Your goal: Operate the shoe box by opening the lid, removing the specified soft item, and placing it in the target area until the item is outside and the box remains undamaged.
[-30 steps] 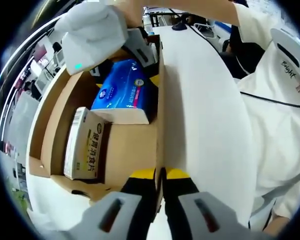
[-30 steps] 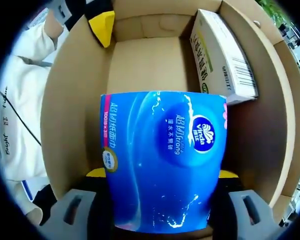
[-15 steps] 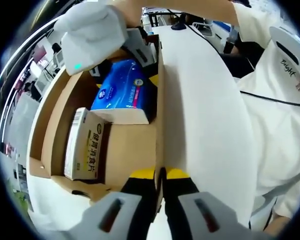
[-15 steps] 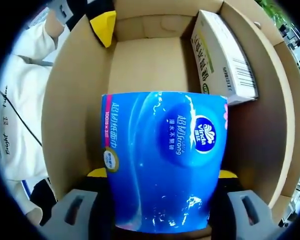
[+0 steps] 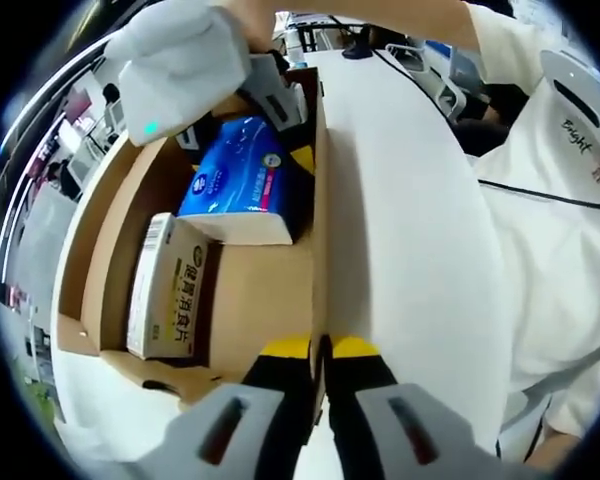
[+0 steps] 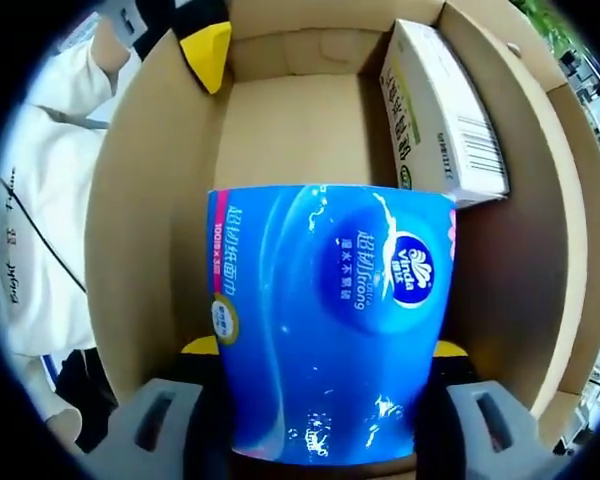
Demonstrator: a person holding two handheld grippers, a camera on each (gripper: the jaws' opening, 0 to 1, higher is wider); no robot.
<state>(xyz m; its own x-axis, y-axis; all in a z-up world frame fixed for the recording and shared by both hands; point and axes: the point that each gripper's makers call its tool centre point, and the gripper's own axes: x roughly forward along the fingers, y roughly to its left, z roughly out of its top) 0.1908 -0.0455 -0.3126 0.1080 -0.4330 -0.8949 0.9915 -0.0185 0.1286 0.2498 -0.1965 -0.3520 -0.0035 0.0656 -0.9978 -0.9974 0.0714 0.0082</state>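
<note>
**Inside the open box, the tissue pack sits between the right claw's jaws**

Inside the cardboard shoe box [image 6: 145, 190], toward its far end as the left gripper view shows it, the blue tissue pack [image 6: 330, 320] lies directly ahead of the right claw [image 6: 325, 400], pressed in between the two jaws. The jaws stand wide, one against each side of the pack, so the right claw is holding it. The pack's long axis runs away from this claw, along the box floor, with its far end pointing at the opposite short wall. In the left gripper view the pack [image 5: 235, 175] appears tipped, its near edge raised off the floor, and the right claw [image 5: 270, 110] comes down on it from above. I judge that the coming move is a straight lift up and out, and the box walls on both sides leave little slack for swinging sideways.

The pack is glossy blue film with white swirls, a round logo and a pink stripe along one edge; the film crinkles and catches light, so it looks soft and squeezable.

Beside it, along the other long wall, a white medicine carton [image 6: 445, 110] with a barcode lies on its side, just clear of the pack.

The left claw [image 5: 320, 350] is clamped narrowly on the rim of the box's long wall, steadying it. The box rests on a white surface [image 5: 410, 230].
</note>
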